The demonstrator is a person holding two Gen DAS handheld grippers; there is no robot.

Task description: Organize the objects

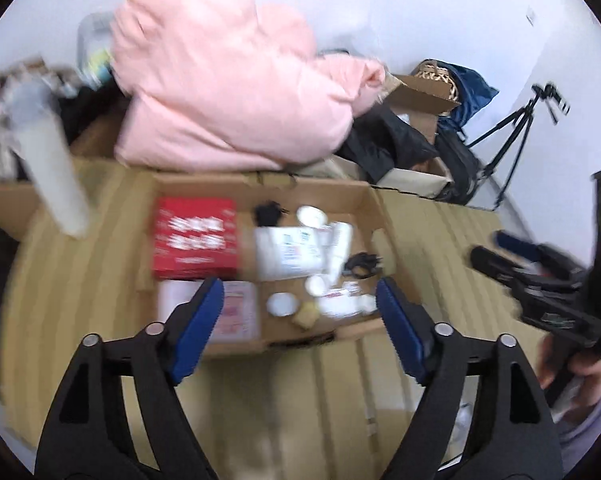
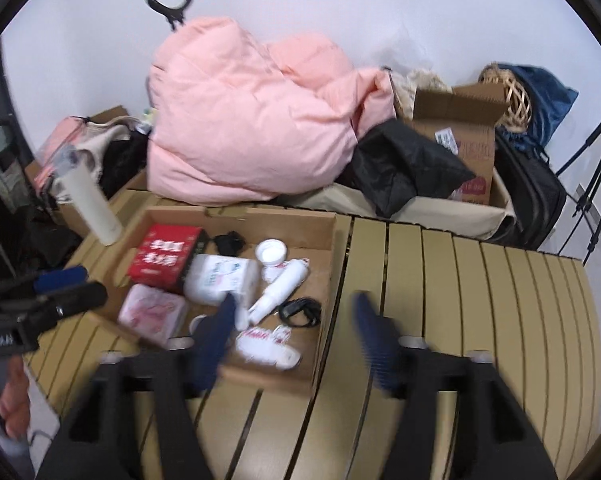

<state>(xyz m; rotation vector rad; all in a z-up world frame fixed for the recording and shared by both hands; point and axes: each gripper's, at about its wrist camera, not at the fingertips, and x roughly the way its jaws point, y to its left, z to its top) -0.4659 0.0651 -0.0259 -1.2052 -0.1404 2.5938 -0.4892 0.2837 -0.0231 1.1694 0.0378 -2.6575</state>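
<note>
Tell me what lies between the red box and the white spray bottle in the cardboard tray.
The white tissue pack lies between the red box and the white spray bottle, seen in the right wrist view.

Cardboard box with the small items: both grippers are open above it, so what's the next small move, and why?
Probably lower the right gripper onto the white bottle lying in the cardboard box. Both grippers are open and hold nothing, and the bottle lies just ahead of the right one, while the left gripper hangs over the box's near edge.
</note>
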